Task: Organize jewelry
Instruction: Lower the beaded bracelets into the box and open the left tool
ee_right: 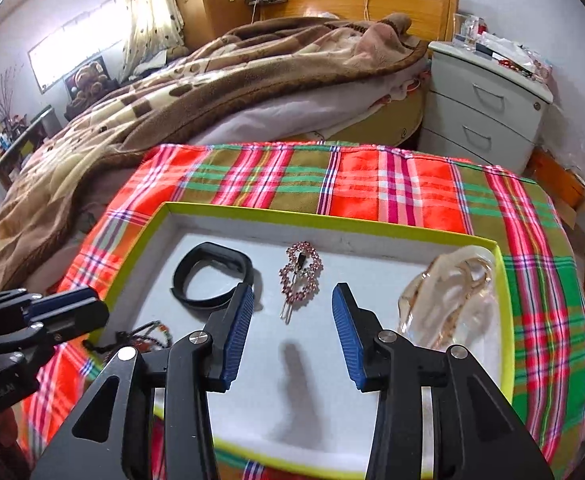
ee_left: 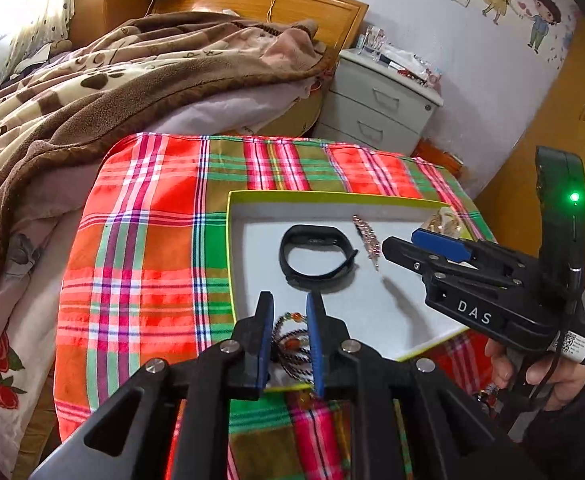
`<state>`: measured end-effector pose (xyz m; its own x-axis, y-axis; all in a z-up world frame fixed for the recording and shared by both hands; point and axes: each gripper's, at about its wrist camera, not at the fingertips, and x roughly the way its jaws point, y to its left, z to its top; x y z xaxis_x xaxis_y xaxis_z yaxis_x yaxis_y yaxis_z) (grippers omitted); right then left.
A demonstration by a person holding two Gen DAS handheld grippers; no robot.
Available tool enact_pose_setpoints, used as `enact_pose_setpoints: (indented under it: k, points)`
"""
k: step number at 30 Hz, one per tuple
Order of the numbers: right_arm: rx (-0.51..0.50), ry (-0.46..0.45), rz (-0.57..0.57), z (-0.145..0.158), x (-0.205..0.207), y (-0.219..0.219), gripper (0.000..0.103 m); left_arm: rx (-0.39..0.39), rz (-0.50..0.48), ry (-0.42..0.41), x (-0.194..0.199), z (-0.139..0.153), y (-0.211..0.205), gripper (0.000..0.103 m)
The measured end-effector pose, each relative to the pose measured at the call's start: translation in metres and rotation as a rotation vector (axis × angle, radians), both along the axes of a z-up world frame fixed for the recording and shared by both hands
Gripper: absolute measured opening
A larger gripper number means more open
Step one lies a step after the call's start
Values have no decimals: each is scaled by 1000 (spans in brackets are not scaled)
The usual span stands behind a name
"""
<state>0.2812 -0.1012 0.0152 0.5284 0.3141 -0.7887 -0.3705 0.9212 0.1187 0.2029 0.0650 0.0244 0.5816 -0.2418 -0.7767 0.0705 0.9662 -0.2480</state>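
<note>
- Jewelry: wristband, brooch and bagged piece lie in the tray.
- Right claw is spread empty over the brooch.
- Left claw is slightly parted, holding nothing (beaded necklace beneath); probably the next pick.

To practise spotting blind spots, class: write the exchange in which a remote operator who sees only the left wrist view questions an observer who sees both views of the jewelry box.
Operator: What is half hidden behind the right gripper in the far corner of the box?
Observer: A clear plastic pouch with gold-coloured jewelry inside, lying against the box's right wall.
Operator: I see that gripper only from the side. Is it holding anything?
Observer: No. Its jaws stand wide open and empty above the box floor.
Operator: The pink piece beside the black wristband looks edge-on.
Observer: It is a rhinestone hair clip with looped shapes, lying flat.
</note>
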Motion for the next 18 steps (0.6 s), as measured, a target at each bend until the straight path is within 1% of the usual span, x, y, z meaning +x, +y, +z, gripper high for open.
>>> enact_pose_setpoints:
  k: [4,7,10,13,15,18]
  points:
    - [1,-28,-13,9,-15,-4,43,32,-3,-17,-12,5,-7,22]
    - [22,-47,-25,17,-31,-10,43,45,-5,-28,-22,8,-12,22]
    - [25,-67,-39,22,-44,-13,43,120,-3,-54,-34,13,-22,23]
    - [28,-86,-49,28,-58,-17,43,98,-26,-55,-45,15,-27,24]
    - [17,-100,-56,29,-69,-20,43,116,-32,-63,-52,15,-33,25]
    - [12,-108,-67,29,-80,-23,43,101,-48,-69,-63,17,-38,25]
